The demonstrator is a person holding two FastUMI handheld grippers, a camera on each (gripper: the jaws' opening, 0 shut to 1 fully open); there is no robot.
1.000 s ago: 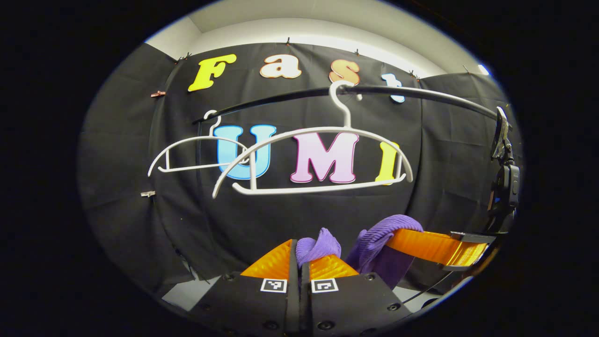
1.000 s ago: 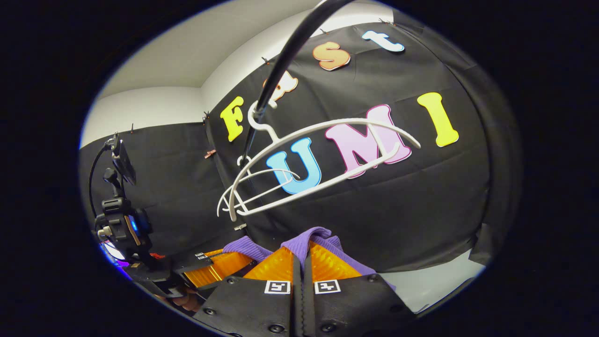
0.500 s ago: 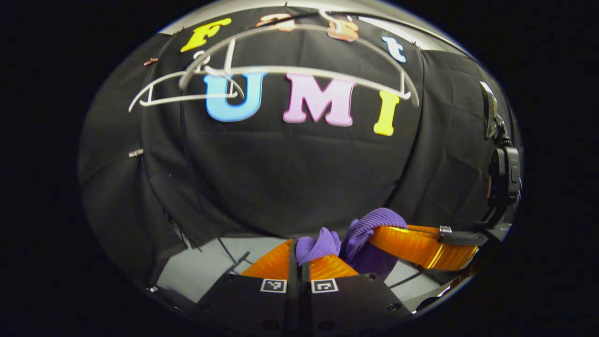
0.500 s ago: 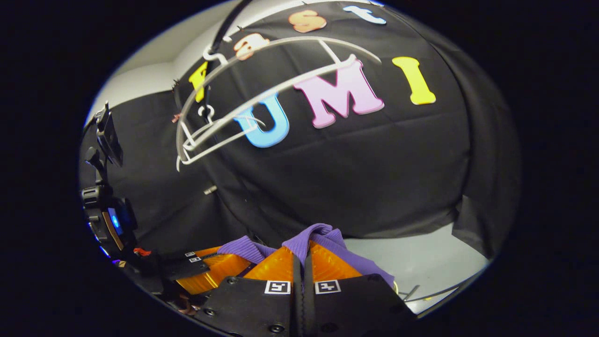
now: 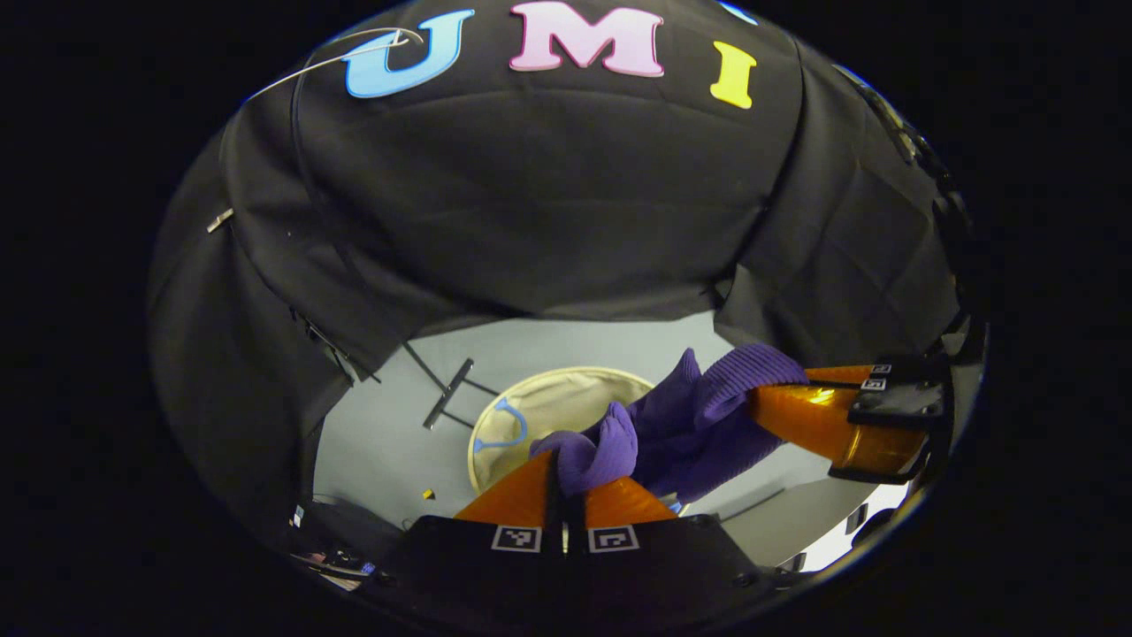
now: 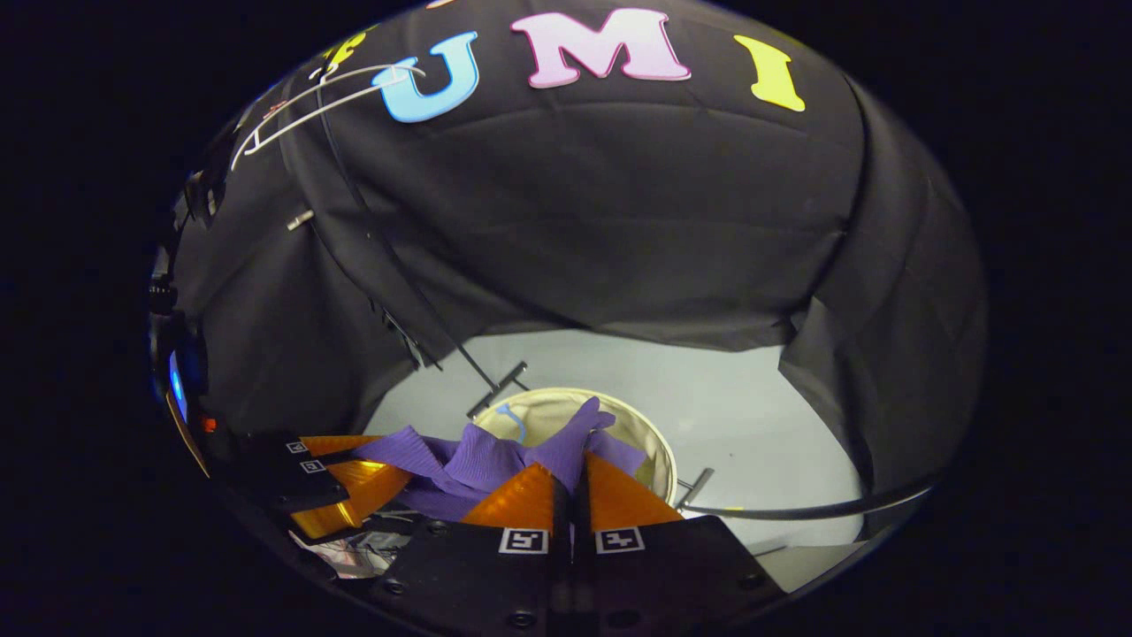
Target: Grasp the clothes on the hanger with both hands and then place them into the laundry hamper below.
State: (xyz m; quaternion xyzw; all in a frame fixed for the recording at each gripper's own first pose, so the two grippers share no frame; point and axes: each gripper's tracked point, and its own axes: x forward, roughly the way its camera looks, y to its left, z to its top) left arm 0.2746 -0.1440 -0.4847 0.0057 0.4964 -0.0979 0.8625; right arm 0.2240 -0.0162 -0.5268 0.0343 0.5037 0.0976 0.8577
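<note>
Now we have a purple ribbed-knit garment (image 5: 699, 425) pinched at two spots: our left gripper (image 5: 566, 469) has its orange ridged fingers (image 5: 508, 500) closed tight on one bunched fold, and our right gripper (image 6: 570, 473) is likewise clamped on another fold of the purple garment (image 6: 495, 460). In the left gripper view the right gripper (image 5: 822, 416) reaches in from the right with the cloth stretched between the two. Below and beyond sits the round laundry hamper (image 5: 539, 407), cream fabric with a blue loop inside, and the garment hangs just above its mouth (image 6: 654, 451). Since half a second ago both cameras have tipped downward: the white wire hangers (image 6: 301, 111), then large overhead, are now small at the far upper left, and the hamper has come into sight. A pale grey floor (image 6: 761, 425) lies under the black cloth walls
</note>
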